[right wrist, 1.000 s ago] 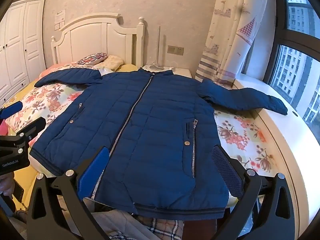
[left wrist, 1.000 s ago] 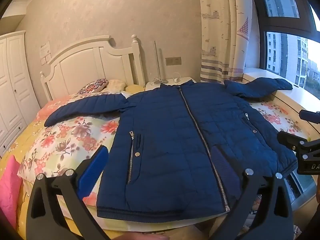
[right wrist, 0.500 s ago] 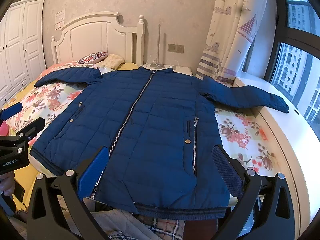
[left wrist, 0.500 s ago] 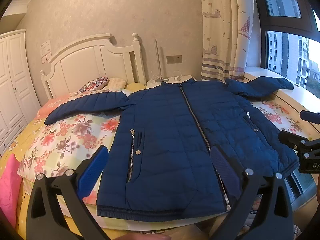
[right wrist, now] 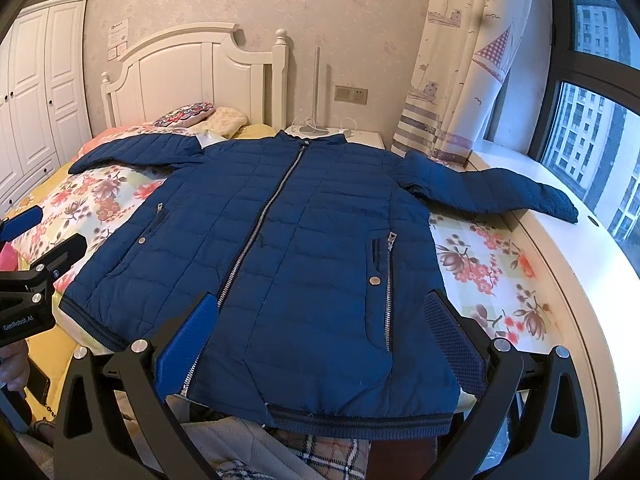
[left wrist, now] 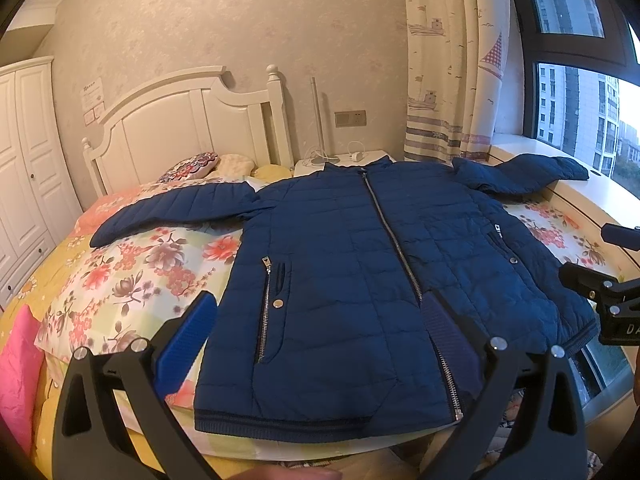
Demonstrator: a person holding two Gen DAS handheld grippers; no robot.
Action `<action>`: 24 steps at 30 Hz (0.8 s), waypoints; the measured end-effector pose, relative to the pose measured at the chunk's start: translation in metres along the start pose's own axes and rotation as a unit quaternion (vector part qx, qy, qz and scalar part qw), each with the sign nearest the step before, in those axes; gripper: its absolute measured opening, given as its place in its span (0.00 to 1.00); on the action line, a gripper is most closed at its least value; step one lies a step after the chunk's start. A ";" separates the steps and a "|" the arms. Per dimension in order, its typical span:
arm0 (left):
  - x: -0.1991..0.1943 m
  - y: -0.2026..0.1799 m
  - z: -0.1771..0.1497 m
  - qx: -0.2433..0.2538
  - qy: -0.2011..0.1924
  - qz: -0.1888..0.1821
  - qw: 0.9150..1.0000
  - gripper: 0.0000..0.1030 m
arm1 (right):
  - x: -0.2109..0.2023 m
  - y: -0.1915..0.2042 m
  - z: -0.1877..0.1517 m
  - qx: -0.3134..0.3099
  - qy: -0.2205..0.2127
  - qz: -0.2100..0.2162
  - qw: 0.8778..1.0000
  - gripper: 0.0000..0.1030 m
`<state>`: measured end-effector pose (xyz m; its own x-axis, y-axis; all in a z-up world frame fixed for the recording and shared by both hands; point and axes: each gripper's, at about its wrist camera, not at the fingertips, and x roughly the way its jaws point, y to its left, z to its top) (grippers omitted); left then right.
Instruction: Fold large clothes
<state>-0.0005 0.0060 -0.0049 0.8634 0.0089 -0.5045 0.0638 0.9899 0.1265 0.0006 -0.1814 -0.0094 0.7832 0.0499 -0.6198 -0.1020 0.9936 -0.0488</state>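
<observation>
Both cameras have lifted slightly; jacket flat mid-frame, zipper running bottom-to-top, hem nearest left gripper and right gripper, both wide apart, empty.

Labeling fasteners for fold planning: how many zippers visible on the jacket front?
3 on the jacket: the center zipper from collar to hem, one pocket zipper on the window side, one pocket zipper on the wardrobe side. Others may be hidden underneath.
</observation>
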 end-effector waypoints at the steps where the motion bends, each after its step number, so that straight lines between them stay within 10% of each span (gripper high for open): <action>1: 0.000 0.000 -0.001 0.000 0.000 0.000 1.000 0.98 | 0.000 0.000 0.000 0.000 0.000 0.000 1.000 0.96; 24: 0.000 0.003 -0.004 -0.002 0.003 0.000 1.000 0.98 | 0.001 0.001 0.000 -0.001 0.001 0.000 1.000 0.96</action>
<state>-0.0019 0.0094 -0.0076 0.8608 0.0095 -0.5088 0.0622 0.9904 0.1238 0.0012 -0.1803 -0.0103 0.7814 0.0499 -0.6221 -0.1031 0.9934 -0.0497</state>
